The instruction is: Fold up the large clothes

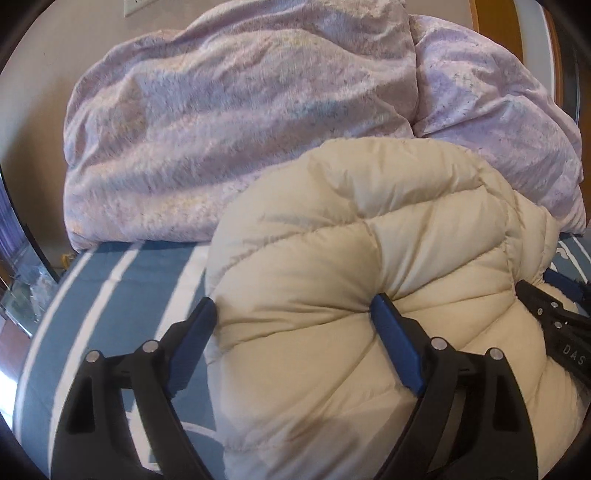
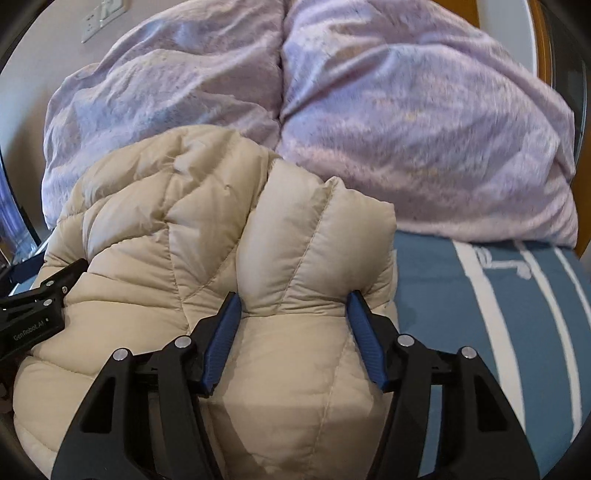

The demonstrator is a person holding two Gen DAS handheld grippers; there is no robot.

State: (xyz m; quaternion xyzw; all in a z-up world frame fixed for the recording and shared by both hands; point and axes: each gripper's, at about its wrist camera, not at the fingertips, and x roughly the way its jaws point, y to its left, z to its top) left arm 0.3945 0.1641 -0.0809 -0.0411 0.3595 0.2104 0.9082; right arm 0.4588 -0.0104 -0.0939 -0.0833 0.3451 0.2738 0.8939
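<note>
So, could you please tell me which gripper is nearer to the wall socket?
Left, probably. The left gripper is at the cream puffer jacket's left side, with the wall socket ahead-left beyond the lilac duvet. The right gripper grips the jacket's right side, farther away.

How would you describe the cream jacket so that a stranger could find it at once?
Start at the bed with the blue sheet with white stripes. A big lilac duvet is heaped at its far end, and the cream puffer jacket lies bunched just in front of it. It alone is cream, smooth and quilted into puffy panels.
</note>
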